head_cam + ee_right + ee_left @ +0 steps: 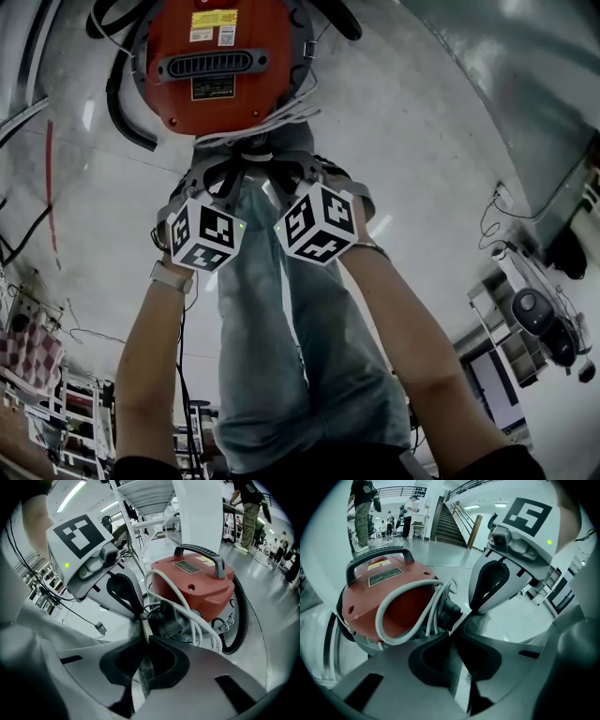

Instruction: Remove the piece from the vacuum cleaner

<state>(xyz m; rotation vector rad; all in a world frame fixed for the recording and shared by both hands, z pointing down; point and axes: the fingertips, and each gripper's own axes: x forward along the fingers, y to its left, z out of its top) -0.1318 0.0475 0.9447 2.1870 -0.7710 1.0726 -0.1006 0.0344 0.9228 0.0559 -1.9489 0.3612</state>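
The red vacuum cleaner [220, 56] stands on the floor just beyond my two grippers, with a grey cord [393, 620] looped round it. A black connector piece [449, 613] sticks out of its near side. The left gripper [453, 633] has its tips right at that connector. Its jaws leave only a narrow slit, filled with something grey and textured. The right gripper [143, 627] comes in from the other side to the same black connector [165, 618]. Its tips are closed on a thin pale tab [145, 631] beside the connector. The two grippers' tips almost touch.
A black hose [241, 620] curls round the vacuum's far side. My legs in jeans [281, 356] are under both arms. Loose cables [28, 234] lie at the left. Shelving [140, 508], a staircase [450, 524] and standing people [361, 508] are farther off.
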